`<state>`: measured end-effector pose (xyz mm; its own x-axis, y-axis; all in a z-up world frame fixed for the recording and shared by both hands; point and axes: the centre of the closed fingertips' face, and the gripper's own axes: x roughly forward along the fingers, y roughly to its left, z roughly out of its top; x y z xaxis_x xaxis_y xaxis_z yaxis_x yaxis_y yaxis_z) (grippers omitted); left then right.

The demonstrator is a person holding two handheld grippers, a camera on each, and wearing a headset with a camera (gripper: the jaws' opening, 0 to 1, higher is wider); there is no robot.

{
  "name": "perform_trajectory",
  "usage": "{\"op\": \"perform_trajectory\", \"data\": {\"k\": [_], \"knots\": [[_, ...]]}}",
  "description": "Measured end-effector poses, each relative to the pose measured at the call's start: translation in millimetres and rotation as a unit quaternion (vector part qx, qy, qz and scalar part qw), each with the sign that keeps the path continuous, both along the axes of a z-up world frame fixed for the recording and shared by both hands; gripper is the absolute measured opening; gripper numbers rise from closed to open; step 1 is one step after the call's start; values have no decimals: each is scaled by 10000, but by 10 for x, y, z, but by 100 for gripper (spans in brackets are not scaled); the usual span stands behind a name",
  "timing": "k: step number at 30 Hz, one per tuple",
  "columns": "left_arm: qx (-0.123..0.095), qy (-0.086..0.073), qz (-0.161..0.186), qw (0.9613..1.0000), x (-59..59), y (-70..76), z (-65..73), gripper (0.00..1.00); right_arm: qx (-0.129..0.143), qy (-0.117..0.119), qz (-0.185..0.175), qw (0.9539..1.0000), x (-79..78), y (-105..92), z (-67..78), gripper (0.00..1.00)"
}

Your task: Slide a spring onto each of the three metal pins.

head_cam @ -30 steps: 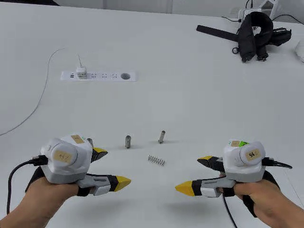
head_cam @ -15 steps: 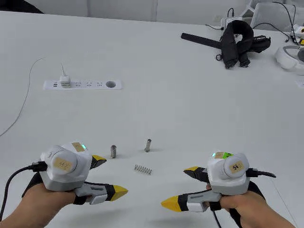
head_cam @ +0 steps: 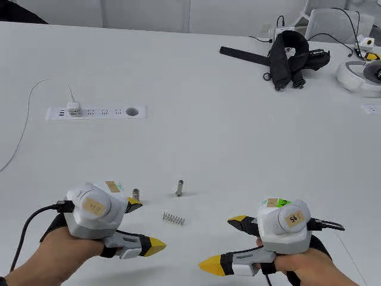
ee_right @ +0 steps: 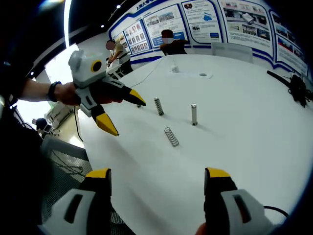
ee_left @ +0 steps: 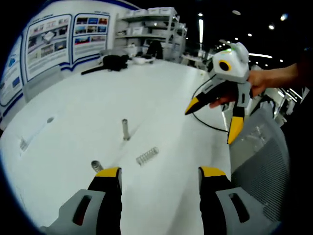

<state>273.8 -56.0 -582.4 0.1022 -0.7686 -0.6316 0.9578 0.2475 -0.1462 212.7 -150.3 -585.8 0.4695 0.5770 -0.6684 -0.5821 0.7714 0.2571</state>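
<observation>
White surface (head_cam: 208, 137): loose spring (head_cam: 174, 218) lies betw. my left claw (head_cam: 146, 224) & right claw (head_cam: 221, 242), both spread apart, empty; bare pin (head_cam: 179, 188) upright nearby.

Head view: bright, even light from above on the white table (head_cam: 238, 149); sharp focus, no glare. The bare pin (head_cam: 179, 187) casts only a short, faint shadow beside it. Gripper views: strong fisheye bending, with the table edge curved and the far posters (ee_right: 205, 19) stretched. Ceiling lamps (ee_left: 200, 24) burn as white streaks against a dim ceiling. In the right gripper view a patch at far left is blown out.
</observation>
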Motion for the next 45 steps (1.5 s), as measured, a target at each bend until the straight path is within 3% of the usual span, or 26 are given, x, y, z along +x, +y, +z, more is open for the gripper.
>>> {"op": "perform_trajectory", "data": {"k": [13, 19, 23, 36, 41, 45], "knots": [[363, -113, -418, 9984, 76, -156, -240, 65, 23, 47, 63, 10000, -65, 49, -39, 80], [591, -242, -791, 9948, 73, -262, -335, 66, 60, 63, 58, 9999, -86, 53, -56, 81], [803, -350, -1172, 9892, 59, -323, -408, 67, 102, 86, 49, 9999, -98, 55, -70, 82], [934, -288, -1489, 9840, 84, -496, -567, 60, 140, 88, -32, 9999, -80, 36, -69, 82], [998, -196, -1542, 9828, 79, -494, -642, 54, 155, 115, -63, 9998, -95, 19, -93, 82], [1042, -210, -1540, 9823, 88, -474, -667, 49, 161, 133, -89, 9997, -101, 1, -107, 82]]}}
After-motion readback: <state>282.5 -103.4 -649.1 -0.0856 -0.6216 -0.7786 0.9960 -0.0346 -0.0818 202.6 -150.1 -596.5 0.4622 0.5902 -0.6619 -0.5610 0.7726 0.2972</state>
